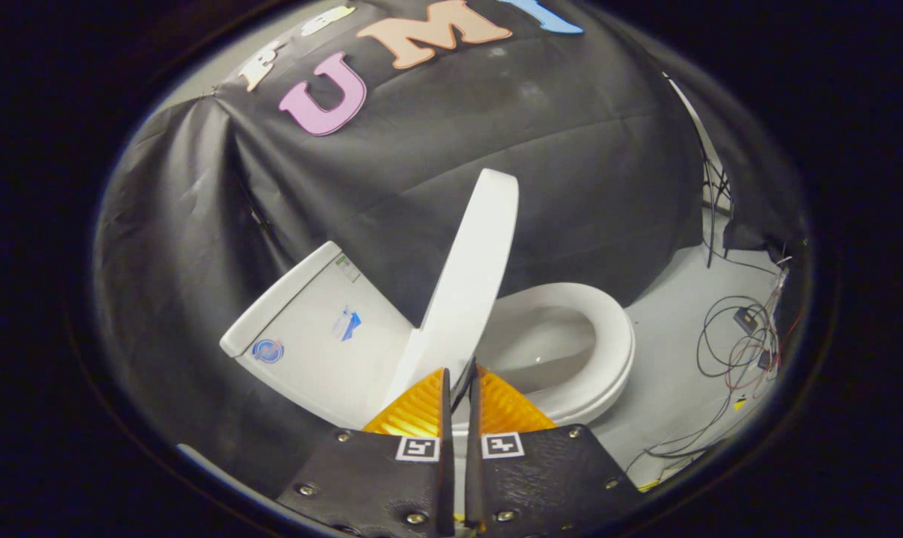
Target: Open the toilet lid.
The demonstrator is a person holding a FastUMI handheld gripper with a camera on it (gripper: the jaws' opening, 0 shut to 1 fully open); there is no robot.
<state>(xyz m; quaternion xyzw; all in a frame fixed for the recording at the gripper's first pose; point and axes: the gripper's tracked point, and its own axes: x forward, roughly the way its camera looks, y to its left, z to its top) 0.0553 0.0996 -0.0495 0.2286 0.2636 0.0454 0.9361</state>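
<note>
Now your gripper (460, 373) sits low in the frame's centre, its orange fingers (414, 409) nearly closed, pinching the raised toilet lid (467, 276) by its edge; the seat (608, 336) lies right, the tank (309, 336) left

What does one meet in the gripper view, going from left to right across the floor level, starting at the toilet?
Toilet tank → raised lid, its lower edge pinched between the nearly closed tongs → toilet seat → grey floor → tangle of cables.
</note>
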